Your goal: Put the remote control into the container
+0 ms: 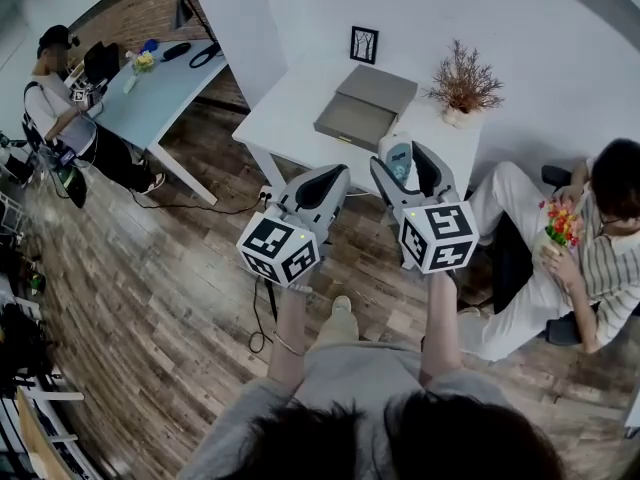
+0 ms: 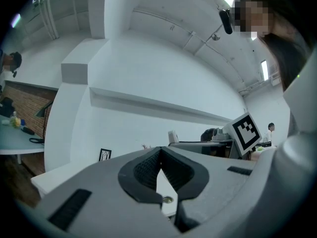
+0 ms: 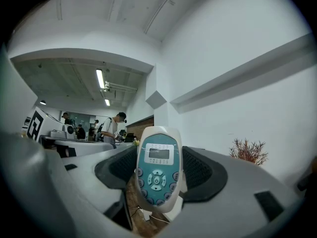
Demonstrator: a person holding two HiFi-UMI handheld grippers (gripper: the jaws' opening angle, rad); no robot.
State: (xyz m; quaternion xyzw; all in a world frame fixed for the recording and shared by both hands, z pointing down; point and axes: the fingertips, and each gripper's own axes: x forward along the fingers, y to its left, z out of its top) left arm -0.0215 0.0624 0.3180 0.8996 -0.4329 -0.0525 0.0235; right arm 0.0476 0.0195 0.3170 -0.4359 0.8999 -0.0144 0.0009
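Observation:
The remote control (image 1: pixel 398 156) is white with a teal face and a small screen. My right gripper (image 1: pixel 405 164) is shut on it and holds it up in the air short of the white table (image 1: pixel 290 108). In the right gripper view the remote control (image 3: pixel 158 168) stands upright between the dark pads (image 3: pixel 200 170). The container (image 1: pixel 366 105) is a flat grey box lying on that table, beyond both grippers. My left gripper (image 1: pixel 333 176) is held beside the right one, shut with nothing in it; its jaw tips meet in the left gripper view (image 2: pixel 159 151).
A dried plant in a pot (image 1: pixel 463 88) and a small picture frame (image 1: pixel 364 44) stand on the white table. A seated person (image 1: pixel 560 268) is at the right, close to the table. Another person (image 1: pixel 60 103) sits at a blue desk (image 1: pixel 160 88) far left. The floor is wood with cables (image 1: pixel 262 318).

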